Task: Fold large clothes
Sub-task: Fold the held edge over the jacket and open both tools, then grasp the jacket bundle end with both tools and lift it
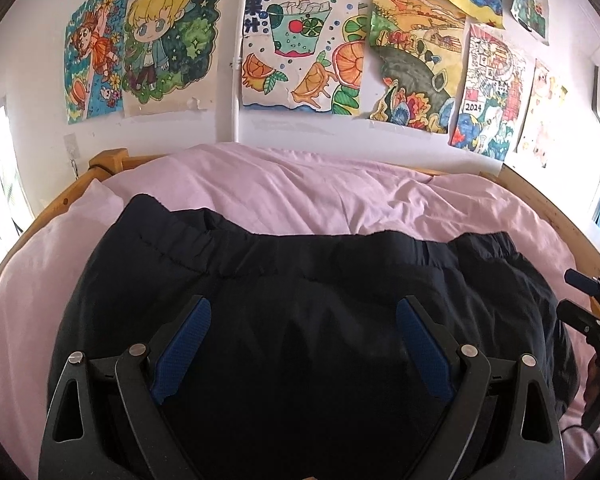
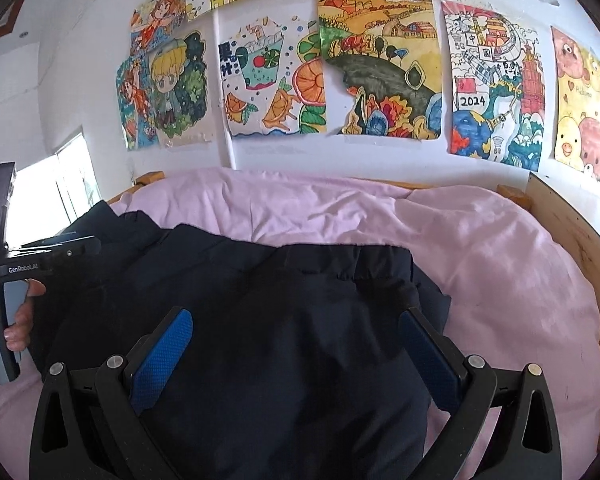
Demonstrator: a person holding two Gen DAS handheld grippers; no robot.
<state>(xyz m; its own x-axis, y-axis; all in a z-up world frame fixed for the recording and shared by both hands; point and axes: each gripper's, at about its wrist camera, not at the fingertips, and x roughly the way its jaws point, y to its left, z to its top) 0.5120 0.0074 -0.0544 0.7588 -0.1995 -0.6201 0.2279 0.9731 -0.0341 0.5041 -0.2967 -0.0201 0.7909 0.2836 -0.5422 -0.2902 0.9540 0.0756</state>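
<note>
Dark navy trousers [image 1: 300, 280] lie on a pink quilt [image 1: 320, 188], elastic waistband toward the wall. They also show in the right wrist view [image 2: 260, 300]. My left gripper [image 1: 303, 316] is open above the trousers' left part, blue pads spread wide with nothing between them. My right gripper [image 2: 296, 328] is open above the trousers' right part near the waistband, also empty. The right gripper shows at the right edge of the left wrist view [image 1: 592, 312]. The left gripper's handle, held by a hand, shows at the left of the right wrist view [image 2: 4, 280].
The pink quilt [image 2: 500, 260] covers a bed with a wooden frame [image 2: 572, 232] [image 1: 108, 160]. Children's drawings [image 1: 300, 52] cover the white wall behind. A window [image 2: 68, 176] is at the left.
</note>
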